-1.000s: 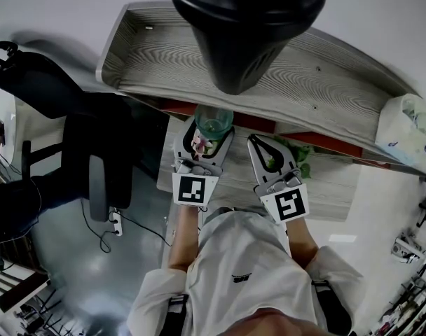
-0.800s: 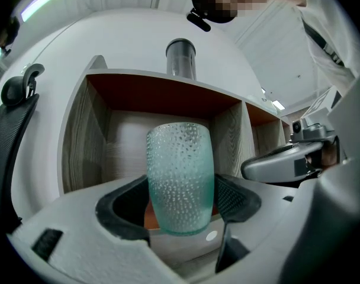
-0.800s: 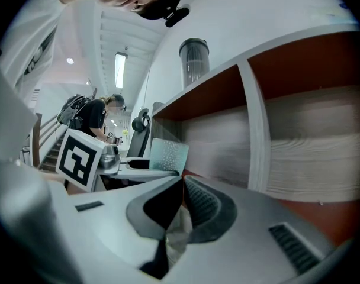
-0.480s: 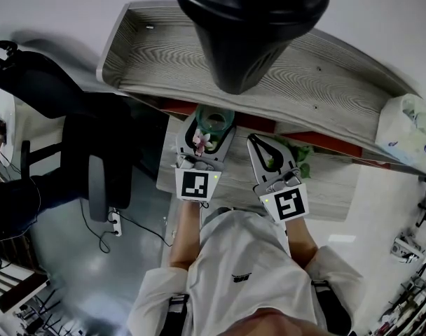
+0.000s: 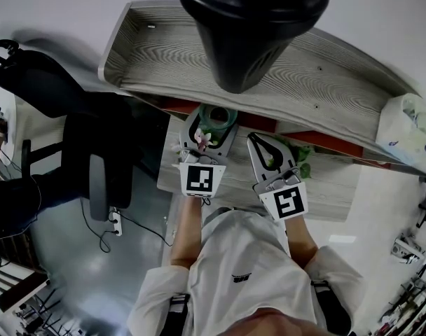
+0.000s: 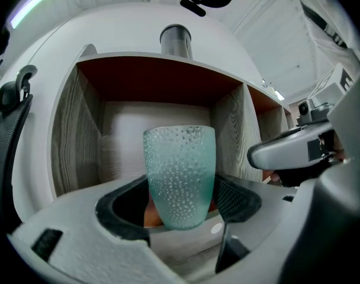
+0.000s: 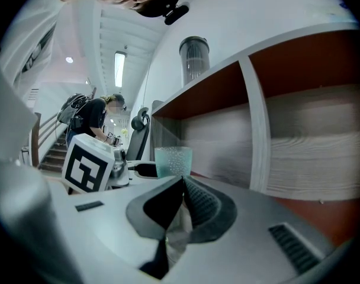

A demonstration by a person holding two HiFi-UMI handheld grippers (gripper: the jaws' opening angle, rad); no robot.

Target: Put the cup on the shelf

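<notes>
Pale green dimpled cup (image 6: 180, 176) stands upright between the jaws of the left gripper (image 6: 181, 210), which are clamped on its lower half. It is at the mouth of the left compartment of the grey wood-grain shelf unit (image 6: 79, 138), which has reddish-brown inner panels. Whether its base touches the lower board cannot be told. Against the head view a second ago, the cup (image 5: 216, 116) and the left gripper have gone forward, and the rim now lies partly under the edge of the top board (image 5: 157, 54). The marker cube (image 5: 201, 179) has shifted forward with them. Right gripper (image 7: 183, 185) has its jaws pressed together on nothing, just beside the left one and unmoved. On the top board sits a black tapered container (image 5: 248, 26).
</notes>
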